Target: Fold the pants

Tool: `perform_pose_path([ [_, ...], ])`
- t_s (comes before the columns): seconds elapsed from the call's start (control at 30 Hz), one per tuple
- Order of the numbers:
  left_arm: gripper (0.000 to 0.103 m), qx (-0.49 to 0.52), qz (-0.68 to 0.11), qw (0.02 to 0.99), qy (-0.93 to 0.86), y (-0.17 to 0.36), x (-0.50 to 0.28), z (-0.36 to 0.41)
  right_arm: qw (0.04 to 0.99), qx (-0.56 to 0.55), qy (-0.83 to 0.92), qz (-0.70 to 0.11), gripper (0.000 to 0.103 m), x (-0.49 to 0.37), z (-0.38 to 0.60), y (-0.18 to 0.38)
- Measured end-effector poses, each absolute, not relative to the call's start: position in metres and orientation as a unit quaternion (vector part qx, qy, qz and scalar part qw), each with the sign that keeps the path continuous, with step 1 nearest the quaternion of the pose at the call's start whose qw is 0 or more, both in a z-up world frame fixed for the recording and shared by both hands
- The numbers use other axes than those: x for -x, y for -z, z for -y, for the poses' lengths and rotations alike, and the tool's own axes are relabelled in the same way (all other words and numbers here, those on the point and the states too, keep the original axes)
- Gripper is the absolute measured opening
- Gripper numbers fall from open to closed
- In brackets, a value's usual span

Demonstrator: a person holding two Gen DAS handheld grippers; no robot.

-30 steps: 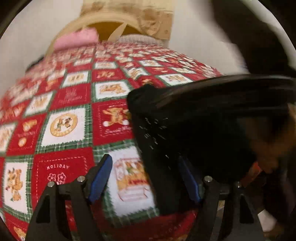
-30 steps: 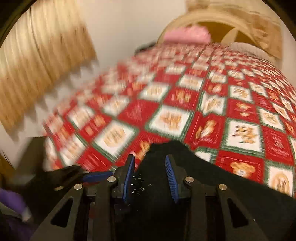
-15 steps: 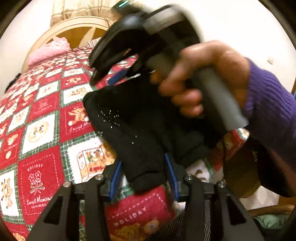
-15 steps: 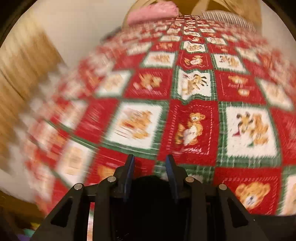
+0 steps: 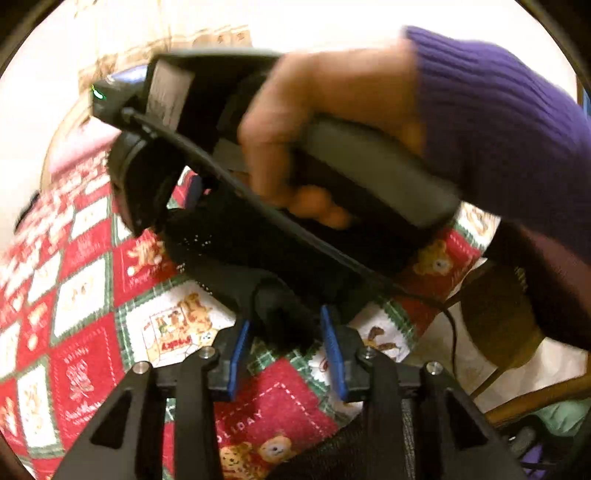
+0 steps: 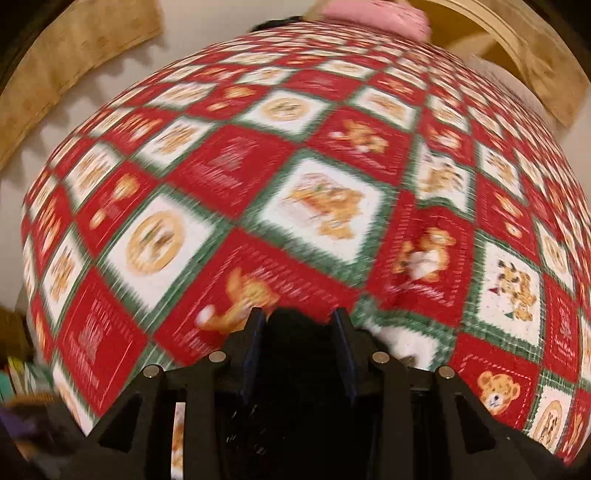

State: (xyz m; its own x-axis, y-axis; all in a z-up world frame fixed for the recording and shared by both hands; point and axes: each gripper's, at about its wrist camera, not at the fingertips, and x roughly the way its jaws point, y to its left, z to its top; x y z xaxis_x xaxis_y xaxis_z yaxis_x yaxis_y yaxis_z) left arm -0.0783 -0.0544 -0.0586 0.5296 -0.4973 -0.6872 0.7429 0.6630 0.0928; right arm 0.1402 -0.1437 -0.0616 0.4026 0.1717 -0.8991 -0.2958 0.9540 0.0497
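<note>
Between the blue pads of the left gripper point(image 5: 286, 349) sits a bunched end of the black pants point(image 5: 258, 258), pinched there. Across from it, the right gripper point(image 6: 297, 332) also has dark cloth filling its jaws, so it looks clamped on the pants too, though blur hides the contact. Just beyond, the garment hangs slack over the holiday quilt point(image 6: 314, 206), crumpled under the person's right hand point(image 5: 332, 122). I judge it soft, light and floppy: it will sag wherever unsupported, so gripping both corners of one edge, held taut, suits it best. Farther off lies a pink pillow point(image 6: 373, 14).
</note>
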Motion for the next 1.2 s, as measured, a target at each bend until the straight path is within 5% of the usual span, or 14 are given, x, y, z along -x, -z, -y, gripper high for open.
perform_pose_path([
  [0.27, 0.038, -0.167, -0.337, 0.841, 0.388, 0.06, 0.073, 0.047, 0.883, -0.119, -0.124, -0.436, 0.038, -0.103, 0.229, 0.014],
  [0.53, 0.051, -0.146, -0.353, 0.832, 0.403, 0.048, 0.068, 0.006, 0.926, -0.174, -0.057, -0.329, 0.04, -0.021, 0.312, -0.012],
  [0.63, 0.065, -0.106, -0.348, 0.841, 0.401, 0.029, 0.055, -0.013, 0.936, -0.197, 0.0, -0.292, 0.04, 0.016, 0.356, -0.016],
  [0.87, 0.081, -0.027, -0.342, 0.879, 0.331, 0.01, -0.001, -0.012, 0.921, -0.269, 0.051, -0.279, 0.053, 0.072, 0.42, 0.006],
  [1.2, 0.083, 0.048, -0.452, 0.843, 0.288, 0.049, -0.021, 0.018, 0.917, -0.266, 0.002, -0.298, 0.058, 0.074, 0.387, 0.049],
])
